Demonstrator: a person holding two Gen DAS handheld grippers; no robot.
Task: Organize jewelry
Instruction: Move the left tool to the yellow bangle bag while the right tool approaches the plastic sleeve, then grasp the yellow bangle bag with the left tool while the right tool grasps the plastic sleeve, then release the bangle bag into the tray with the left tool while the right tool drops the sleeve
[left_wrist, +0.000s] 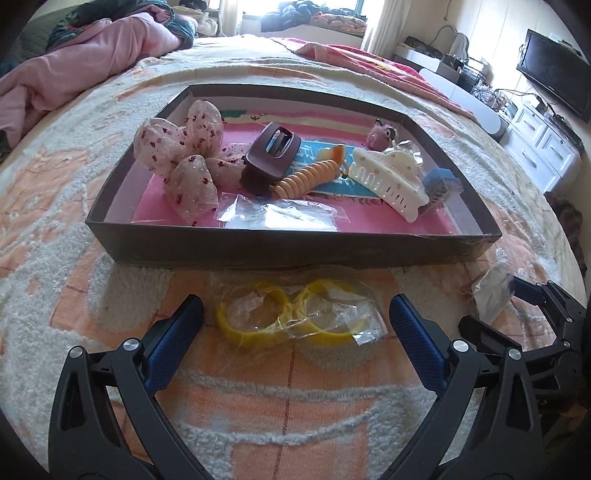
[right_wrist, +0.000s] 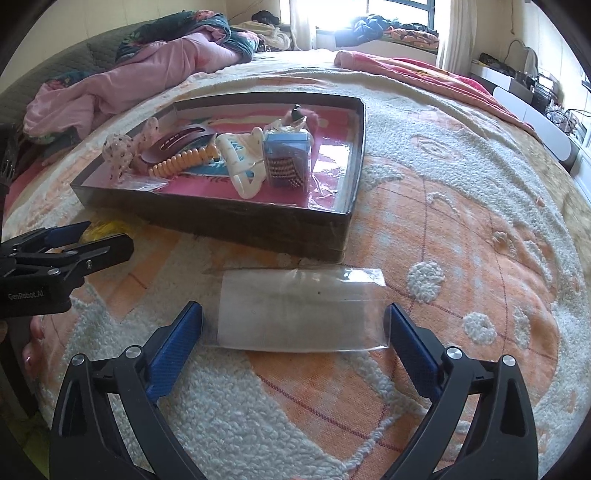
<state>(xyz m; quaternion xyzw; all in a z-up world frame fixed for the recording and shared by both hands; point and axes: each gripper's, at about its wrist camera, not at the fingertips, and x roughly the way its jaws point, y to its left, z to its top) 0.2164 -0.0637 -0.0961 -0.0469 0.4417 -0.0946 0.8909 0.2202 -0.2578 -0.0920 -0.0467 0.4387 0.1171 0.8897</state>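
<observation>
A dark shallow box lies on the bed and holds hair pieces: a dotted bow, a brown claw clip, an orange coil tie, a white claw clip and small clear bags. My left gripper is open, its fingers either side of a clear bag with two yellow bangles on the blanket in front of the box. My right gripper is open around a flat clear plastic bag near the box's front corner.
The fleece blanket covers the bed. A pink quilt is bunched at the far left. A white cabinet and a TV stand to the right. The left gripper shows in the right wrist view.
</observation>
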